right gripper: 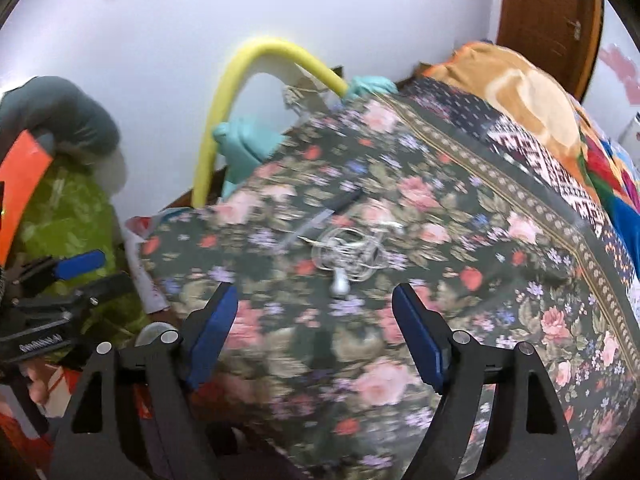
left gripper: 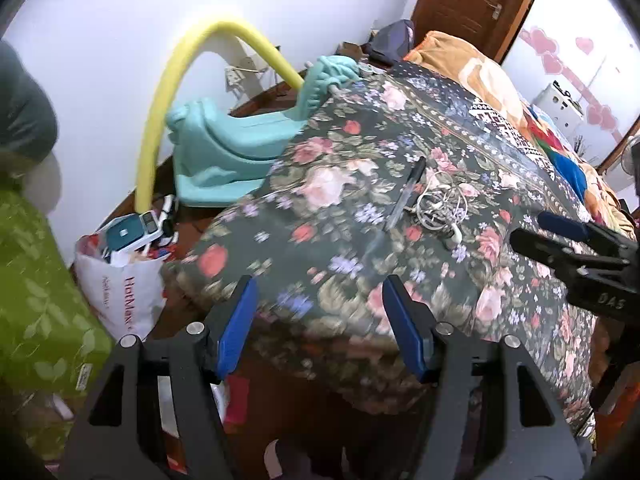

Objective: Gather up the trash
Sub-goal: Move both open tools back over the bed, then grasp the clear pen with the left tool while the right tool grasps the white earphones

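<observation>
Both our hand-held grippers, left [left gripper: 320,320] and right [right gripper: 312,332], hang released and empty over the bed's [left gripper: 344,152] near corner. Our trash, a cable tangle [right gripper: 352,256] and a pen [left gripper: 404,194], lies mid-bed near the left edge. We judge loose loops could snag or slip from a shallow pinch.

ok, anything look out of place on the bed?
Yes: a tangled white earphone cable and a pen lie loose on the floral bedspread, near its foot end. Both grippers are open and empty.
</observation>
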{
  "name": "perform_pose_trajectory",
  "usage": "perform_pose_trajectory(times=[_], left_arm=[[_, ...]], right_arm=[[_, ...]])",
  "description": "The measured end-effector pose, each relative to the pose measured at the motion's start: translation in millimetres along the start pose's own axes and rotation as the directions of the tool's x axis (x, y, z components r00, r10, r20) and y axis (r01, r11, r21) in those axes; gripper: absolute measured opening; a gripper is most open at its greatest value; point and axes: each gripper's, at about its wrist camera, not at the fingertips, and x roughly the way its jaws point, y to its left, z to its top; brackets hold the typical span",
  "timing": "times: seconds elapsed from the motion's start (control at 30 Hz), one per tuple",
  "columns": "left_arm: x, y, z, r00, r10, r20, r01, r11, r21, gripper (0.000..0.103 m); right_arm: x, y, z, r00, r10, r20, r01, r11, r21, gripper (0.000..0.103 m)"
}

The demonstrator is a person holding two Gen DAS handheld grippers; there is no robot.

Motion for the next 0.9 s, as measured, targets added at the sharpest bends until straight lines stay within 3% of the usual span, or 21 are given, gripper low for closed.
perform_pose_trajectory(times=[0.2, 0.4, 0.63, 0.77, 0.83, 0.9], left_arm=[[39, -15, 19, 0.999, -0.014, -0.031, 0.014, 1.000, 0.019, 0.064], [70, -21, 33, 0.998, -0.009, -0.060, 0.012, 0.999, 0.050, 0.064], [91, -26, 46, 0.996, -0.037, -0.078, 0.043, 0.996, 0.075, 0.064], [100, -33, 52, 0.991, -0.090, -0.095, 0.098, 0.992, 0.085, 0.064], [105, -41, 54, 0.988, -0.109, -0.109, 0.120, 0.988, 0.094, 0.063], [111, -52, 55, 0.987, -0.113, -0.117, 0.128, 0.983, 0.130, 0.054]], right_arm=[[42, -28, 7, 0.997, 0.037, -0.066, -0.035, 0.999, 0.040, 0.077], [98, -39, 21, 0.982, 0.142, -0.121, -0.128, 0.985, 0.119, 0.077], [127, -33, 26, 0.994, 0.052, -0.096, -0.049, 0.998, 0.034, 0.075], [124, -34, 24, 0.992, 0.092, -0.090, -0.091, 0.996, 0.009, 0.031], [120, -41, 22, 0.990, 0.113, -0.083, -0.110, 0.993, 0.032, 0.024], [117, -51, 21, 0.988, 0.134, -0.076, -0.129, 0.990, 0.058, 0.018]])
